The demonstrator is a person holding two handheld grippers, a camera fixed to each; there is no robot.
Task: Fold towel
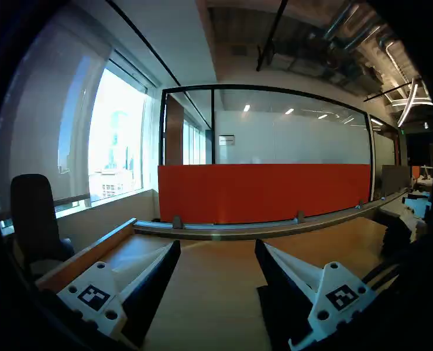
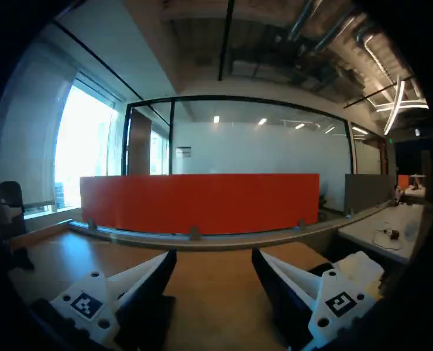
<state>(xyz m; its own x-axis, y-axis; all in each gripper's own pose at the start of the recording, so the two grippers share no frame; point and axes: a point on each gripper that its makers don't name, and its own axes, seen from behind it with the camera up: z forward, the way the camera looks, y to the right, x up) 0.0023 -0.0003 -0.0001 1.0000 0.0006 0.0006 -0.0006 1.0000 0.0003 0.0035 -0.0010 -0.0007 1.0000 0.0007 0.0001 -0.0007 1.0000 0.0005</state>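
Pre-grasp stage, I reckon. My left gripper (image 1: pixel 216 243) and right gripper (image 2: pixel 213 251) both have fingers spread, nothing btwn them, held level over the wooden desk (image 1: pixel 216 298), facing the orange divider (image 1: pixel 263 193). Can't tell where the towel is; next I'd tilt down to find an edge.

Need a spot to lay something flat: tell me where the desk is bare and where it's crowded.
The wooden desk is bare between the fingers of the open left gripper and on to the orange divider, likewise ahead of the open right gripper. Crowded: dark and white items at the desk's right edge, and a white object beside the right gripper.
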